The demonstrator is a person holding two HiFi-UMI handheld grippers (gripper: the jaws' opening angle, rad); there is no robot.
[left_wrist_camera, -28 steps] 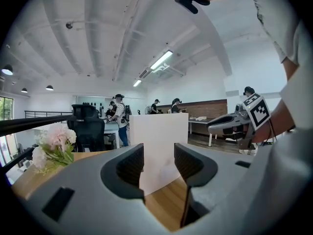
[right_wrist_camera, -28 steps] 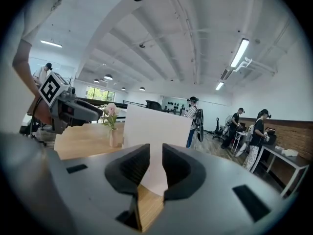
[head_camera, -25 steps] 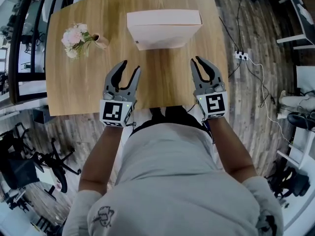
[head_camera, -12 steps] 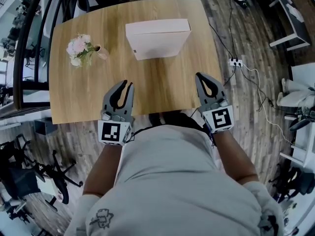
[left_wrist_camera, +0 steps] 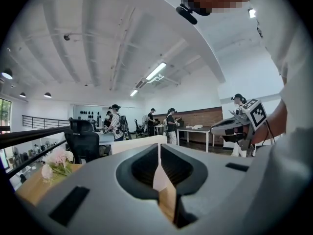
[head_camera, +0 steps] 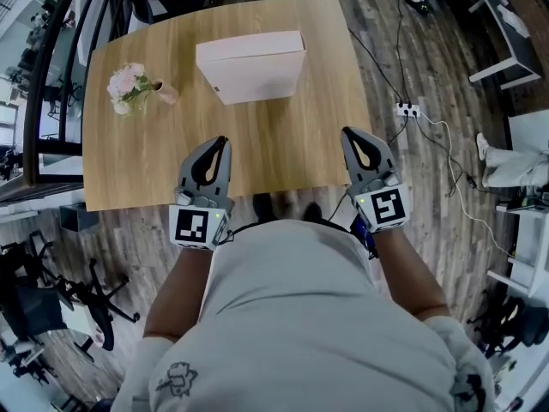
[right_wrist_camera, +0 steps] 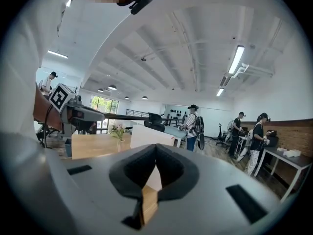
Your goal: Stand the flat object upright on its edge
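A flat pale box (head_camera: 251, 65) stands upright on its long edge at the far middle of the wooden table (head_camera: 292, 148); it also shows beyond the jaws as a pale slab (left_wrist_camera: 134, 144) (right_wrist_camera: 149, 136). My left gripper (head_camera: 221, 142) (left_wrist_camera: 159, 147) hovers over the table's near edge. Its jaws have just been closing and now meet with nothing between them. My right gripper (head_camera: 350, 134) (right_wrist_camera: 156, 149) is level with it at the near right edge, shut and empty. Both are well short of the box.
A bunch of pink and white flowers (head_camera: 129, 86) lies at the table's far left. A power strip with cables (head_camera: 405, 110) lies on the wooden floor to the right. Office chairs (head_camera: 81, 290) stand at the left. Several people stand in the room behind.
Both grippers have drawn back from the box toward the person's body and risen. The left jaws went from wide open to together; the right jaws closed too.
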